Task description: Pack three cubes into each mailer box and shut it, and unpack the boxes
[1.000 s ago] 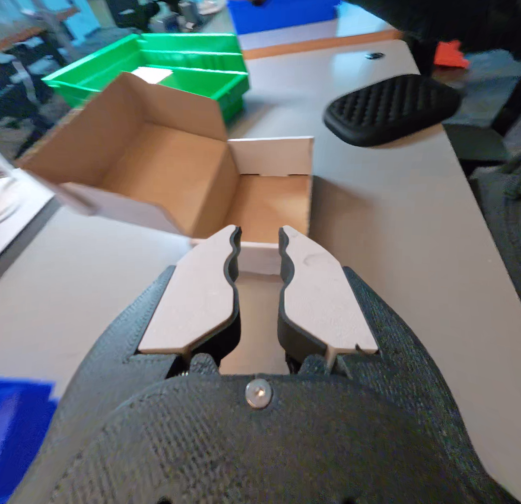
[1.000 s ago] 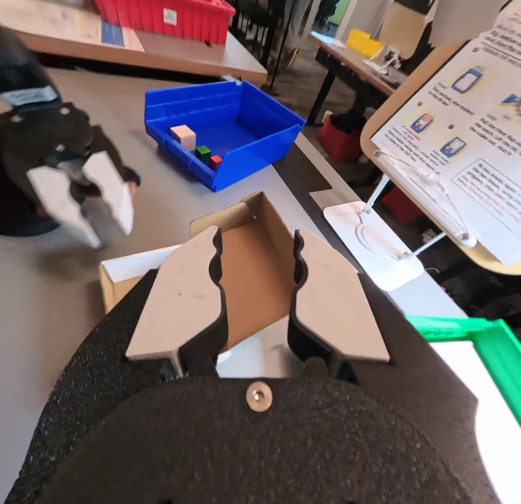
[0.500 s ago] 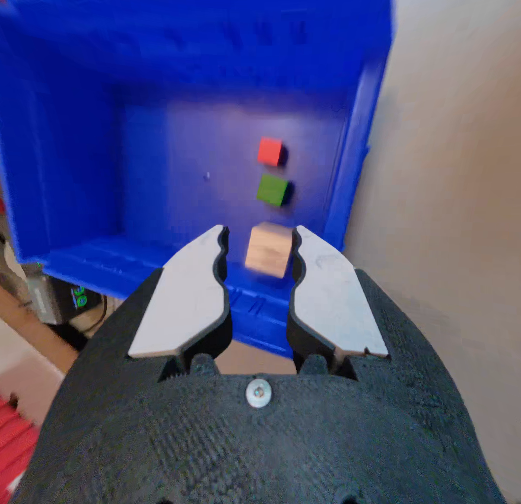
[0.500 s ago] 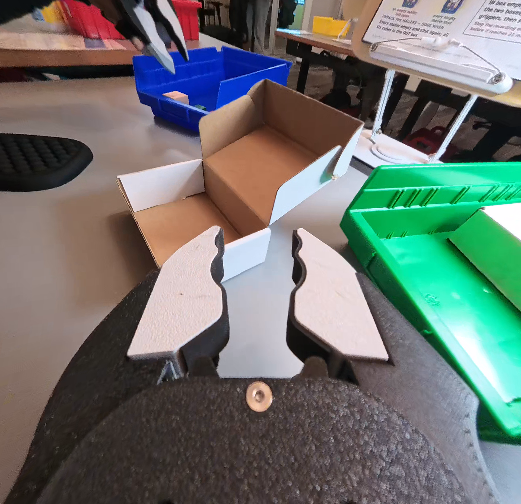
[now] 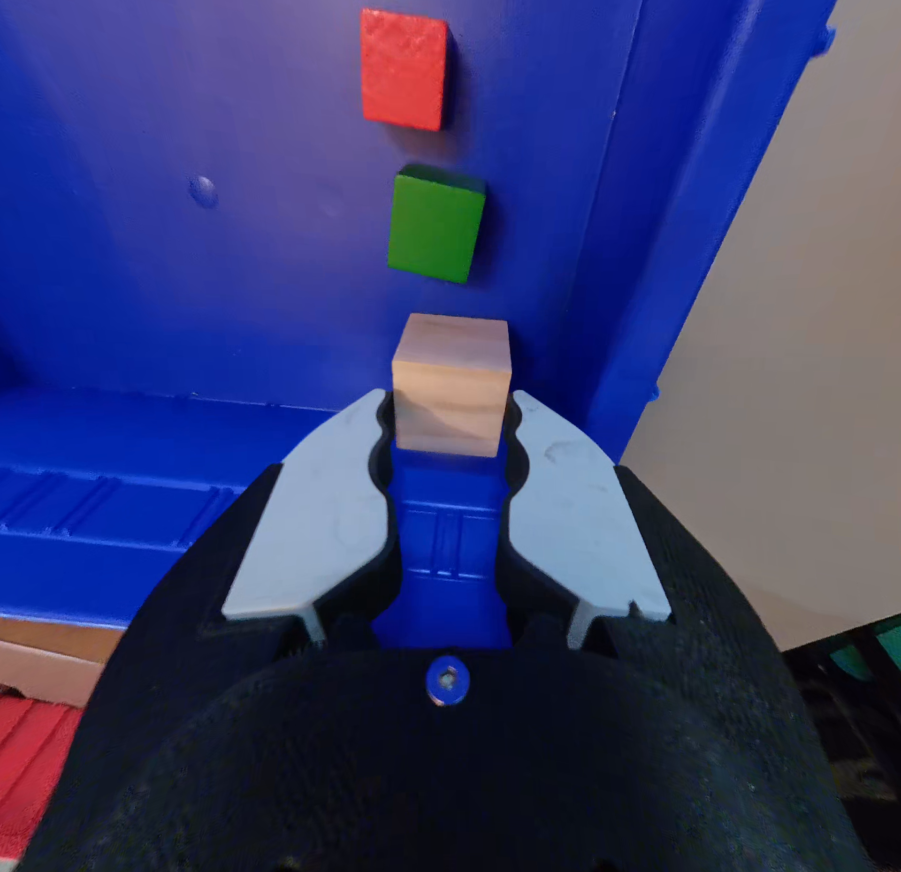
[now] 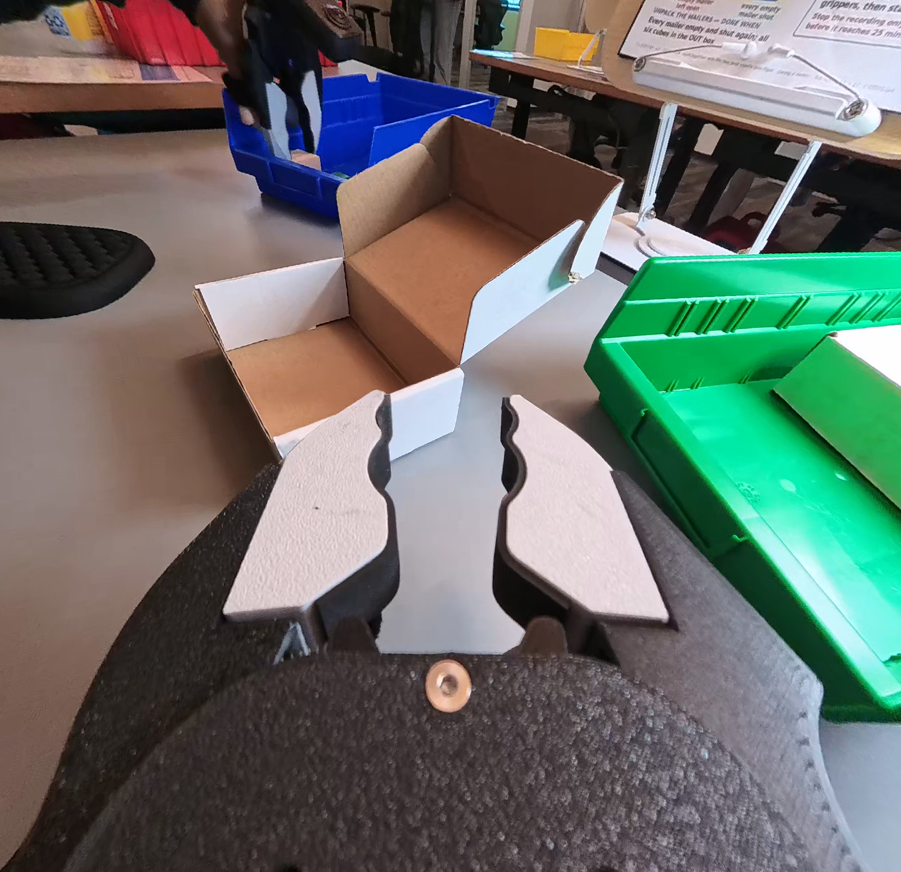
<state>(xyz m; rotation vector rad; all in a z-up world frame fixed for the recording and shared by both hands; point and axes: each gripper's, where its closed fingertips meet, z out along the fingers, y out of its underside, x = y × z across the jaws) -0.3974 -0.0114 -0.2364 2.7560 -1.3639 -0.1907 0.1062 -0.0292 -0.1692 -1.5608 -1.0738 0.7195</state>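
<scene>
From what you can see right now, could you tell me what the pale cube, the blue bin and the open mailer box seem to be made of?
Pale cube: probably bare wood, faint grain, matte. Blue bin: moulded plastic, glossy, ribbed walls. Mailer box: corrugated cardboard, brown inside, white outside, fluted cut edges.

We record the mailer box (image 6: 390, 288) on the table (image 6: 122, 434), at 12 o'clock from the right gripper (image 6: 446, 410). Behind the box, at 11 o'clock, stands the cube bin (image 6: 414, 112), with the left gripper (image 6: 287, 117) reaching into it. A second bin (image 6: 731, 458) lies at 3 o'clock, just beside the box, and a pad (image 6: 63, 264) at 10 o'clock. A document stand (image 6: 755, 83) rises at 1 o'clock, behind the second bin.

Inside the cube bin, three cubes run in a line toward 12 o'clock, near its right wall. The near cube (image 5: 451, 385) sits between the left gripper's fingertips, the middle cube (image 5: 434, 227) behind it and the far cube (image 5: 403, 69) behind that.
</scene>
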